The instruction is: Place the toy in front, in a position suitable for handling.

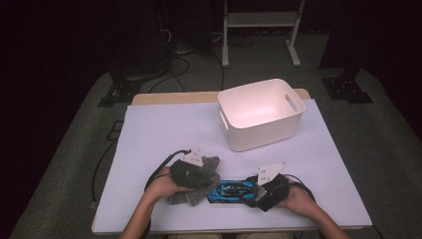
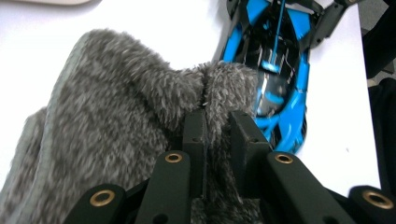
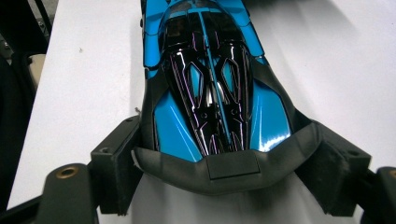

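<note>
the left hand-held gripper (image 2: 217, 121) is clamped on a fold of the grey fluffy cloth (image 2: 116, 126), which lies on the white tabletop (image 1: 164, 129) just beside the blue toy car (image 3: 210, 79). the right hand-held gripper (image 3: 224, 168) grips the car's rear end. a white bin (image 1: 261, 113) stands well apart behind them.

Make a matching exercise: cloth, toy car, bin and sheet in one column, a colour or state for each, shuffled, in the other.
Things:
1. cloth
2. car
3. bin
4. sheet

States:
A. white, open top, nothing visible inside
B. grey, fuzzy, pinched in the left gripper
C. pale, spread over the table
D. blue and black, its end between the right gripper's jaws

Pairs: 1-B, 2-D, 3-A, 4-C
</note>
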The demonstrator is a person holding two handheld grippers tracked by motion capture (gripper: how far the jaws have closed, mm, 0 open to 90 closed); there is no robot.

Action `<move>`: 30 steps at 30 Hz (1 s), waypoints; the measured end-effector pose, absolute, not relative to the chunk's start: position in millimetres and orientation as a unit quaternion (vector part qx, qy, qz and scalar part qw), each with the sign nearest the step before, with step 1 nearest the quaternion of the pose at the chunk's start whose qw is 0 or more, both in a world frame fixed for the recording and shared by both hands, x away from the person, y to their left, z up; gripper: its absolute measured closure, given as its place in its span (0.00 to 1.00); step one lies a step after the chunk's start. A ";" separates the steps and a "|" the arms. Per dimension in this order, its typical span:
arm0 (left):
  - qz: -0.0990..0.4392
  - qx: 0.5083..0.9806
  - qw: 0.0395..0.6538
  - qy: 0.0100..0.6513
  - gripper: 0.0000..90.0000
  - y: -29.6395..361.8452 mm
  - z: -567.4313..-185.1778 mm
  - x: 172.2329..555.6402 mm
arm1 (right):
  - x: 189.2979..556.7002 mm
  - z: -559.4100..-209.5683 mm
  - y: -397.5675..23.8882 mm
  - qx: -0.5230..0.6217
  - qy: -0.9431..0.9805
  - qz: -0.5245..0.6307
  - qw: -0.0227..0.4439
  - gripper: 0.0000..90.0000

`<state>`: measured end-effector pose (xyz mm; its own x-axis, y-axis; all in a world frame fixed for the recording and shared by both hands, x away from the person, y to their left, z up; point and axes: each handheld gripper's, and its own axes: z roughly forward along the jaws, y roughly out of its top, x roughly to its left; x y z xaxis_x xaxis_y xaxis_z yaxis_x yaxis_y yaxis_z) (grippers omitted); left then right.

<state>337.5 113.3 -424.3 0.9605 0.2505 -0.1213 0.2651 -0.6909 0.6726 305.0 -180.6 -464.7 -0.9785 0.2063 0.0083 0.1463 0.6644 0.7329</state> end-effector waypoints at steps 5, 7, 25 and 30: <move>-0.016 0.922 0.367 0.120 0.86 84.1 -417.4 343.9 | 305.1 -464.8 -180.6 0.097 0.911 0.398 0.037 0.24; -0.018 0.926 0.362 0.106 0.86 71.7 -415.4 345.7 | 305.2 -464.7 -180.6 0.096 0.911 0.399 0.038 0.24; -0.057 0.934 0.353 0.021 0.86 2.3 -409.3 328.8 | 304.6 -464.8 -180.5 0.098 0.911 0.399 0.035 0.24; -0.064 0.930 0.359 0.053 0.86 22.1 -411.6 333.8 | 304.9 -464.8 -180.7 0.095 0.911 0.398 0.038 0.24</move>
